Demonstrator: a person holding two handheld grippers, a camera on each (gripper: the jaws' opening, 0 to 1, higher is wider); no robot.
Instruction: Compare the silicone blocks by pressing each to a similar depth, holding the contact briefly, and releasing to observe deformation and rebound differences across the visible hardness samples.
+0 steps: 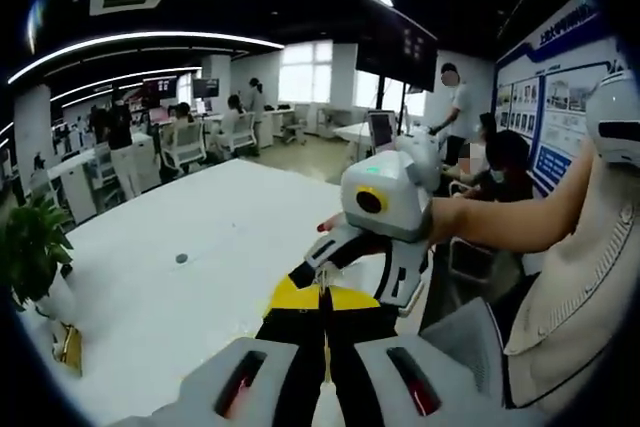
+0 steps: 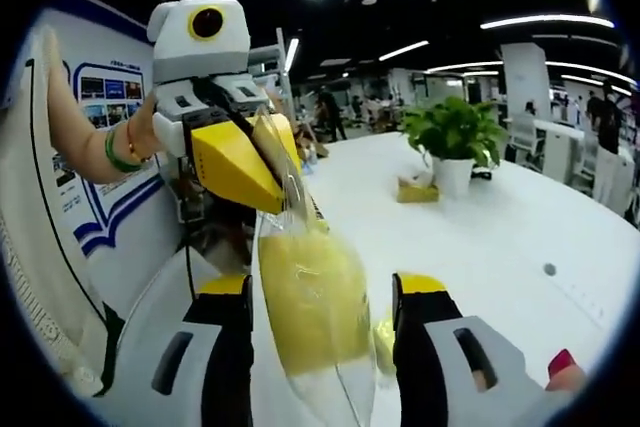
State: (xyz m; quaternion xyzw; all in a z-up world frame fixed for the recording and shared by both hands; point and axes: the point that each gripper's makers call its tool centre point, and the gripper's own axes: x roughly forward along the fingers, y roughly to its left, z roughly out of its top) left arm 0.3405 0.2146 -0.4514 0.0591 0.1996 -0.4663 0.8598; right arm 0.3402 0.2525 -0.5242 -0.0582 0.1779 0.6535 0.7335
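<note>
Nearest, right gripper view: R gripper (image 2: 322, 287) jaws wide apart, nothing gripped. Btwn them hangs a clear pouch (image 2: 330, 387) w/ a yellow silicone block (image 2: 315, 312) inside. Can't tell whether either jaw touches the pouch wall.

Just above: L gripper (image 2: 275, 192) comes in from the left, yellow jaws clamped shut on the pouch's top edge, carrying it off the table. Looks same in left gripper view: own jaws closed together, other gripper's tips right beside.

Small pale-yellow lump (image 2: 384, 343) low beside the R jaw, maybe a 2nd sample; too blurred to say.

Judged step: first squeeze of the hanging block, approx. at task start.

To do it well:
- Centre the block btwn R jaws before closing; off-centre means pinching film only.
- Close slowly, square to the block's faces, so it doesn't swing or twist away.
- Pick a repeatable depth cue, e.g. same jaw gap each time.
- Short hold, then open fully and watch rebound through the film.
- Hold L steady; no extra pull, or the slick pouch may slip.
- Risk: film wrinkles could mask the dent.

Farther: white table (image 2: 480, 227), potted plant (image 2: 455, 137) and a small box (image 2: 415, 190) on it, dark dot (image 2: 548, 269) on the top. Poster wall (image 2: 100, 87) off to the side. Beyond, open office w/ desks and ppl, ceiling strip lights.
</note>
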